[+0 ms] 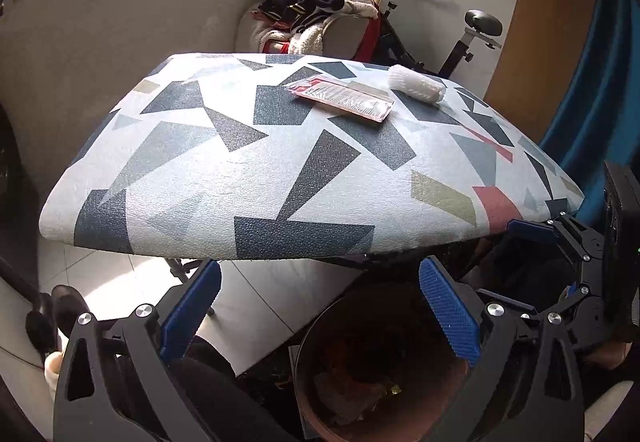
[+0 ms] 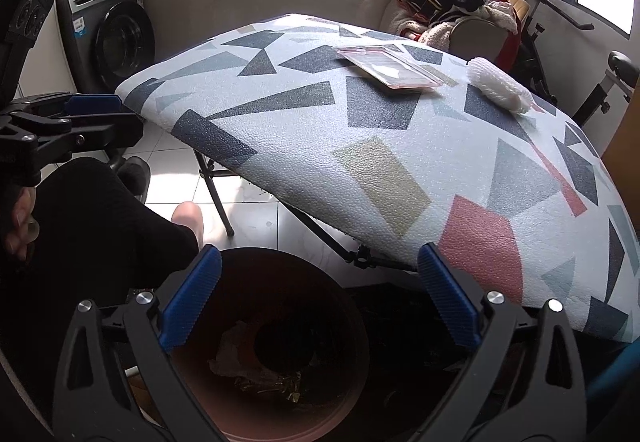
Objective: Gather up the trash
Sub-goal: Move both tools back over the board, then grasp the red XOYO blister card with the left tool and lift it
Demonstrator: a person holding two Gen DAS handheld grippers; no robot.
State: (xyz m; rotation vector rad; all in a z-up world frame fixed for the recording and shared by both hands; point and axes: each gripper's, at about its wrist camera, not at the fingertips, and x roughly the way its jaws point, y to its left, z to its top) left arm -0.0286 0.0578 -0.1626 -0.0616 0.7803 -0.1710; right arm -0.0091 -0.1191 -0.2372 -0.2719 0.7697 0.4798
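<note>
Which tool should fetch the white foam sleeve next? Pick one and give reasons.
Right, probably. Both tools, left and right, hang open and empty over the brown bin. The white foam sleeve lies at the table's far right, on the right tool's side.

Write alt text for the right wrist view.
The right gripper, fingers spread and empty, hangs over a brown bin holding crumpled trash. Beyond lies a table in a geometric-patterned cover, with a flat pink packet and white foam netting at its far end.

Home laundry corner, washing machine, exercise bike
</note>
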